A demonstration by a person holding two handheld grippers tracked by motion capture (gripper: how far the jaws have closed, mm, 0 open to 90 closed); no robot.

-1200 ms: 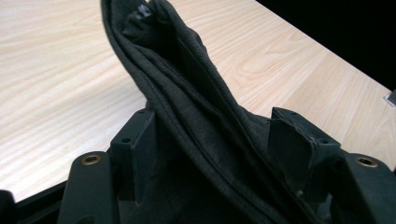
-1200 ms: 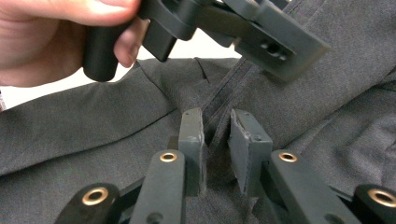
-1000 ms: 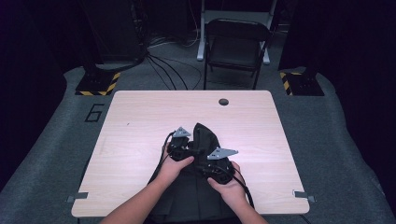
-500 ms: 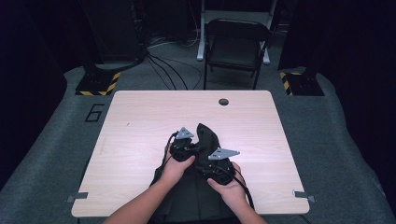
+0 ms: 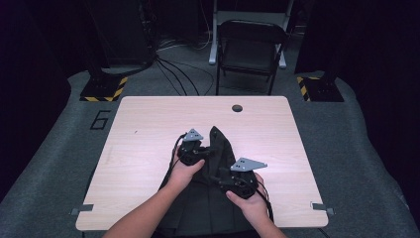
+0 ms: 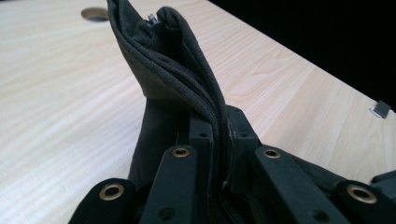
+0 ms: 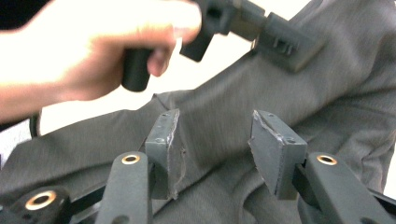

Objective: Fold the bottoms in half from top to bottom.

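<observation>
A dark grey-green fabric garment [image 5: 220, 148] lies on the wooden table [image 5: 148, 129], reaching from the middle to the near edge. My left gripper [image 5: 204, 151] is shut on a raised fold of the garment [image 6: 182, 70], which stands up between its jaws with a zipper end at the top. My right gripper [image 5: 223, 178] hovers just above the cloth, nearer to me and to the right. In the right gripper view its pads [image 7: 163, 149] stand apart with the fabric [image 7: 224, 126] behind them and nothing pinched. The left hand [image 7: 84, 51] and its gripper show beyond.
A round cable hole [image 5: 237, 107] sits near the table's far edge. A black folding chair [image 5: 250, 47] stands behind the table, with cables and stand bases on the floor. Small metal brackets [image 5: 322, 207] mark the table's near corners.
The left gripper has lifted the fold of cloth slightly higher and farther. The right gripper has shifted a little to the right and toward me.
</observation>
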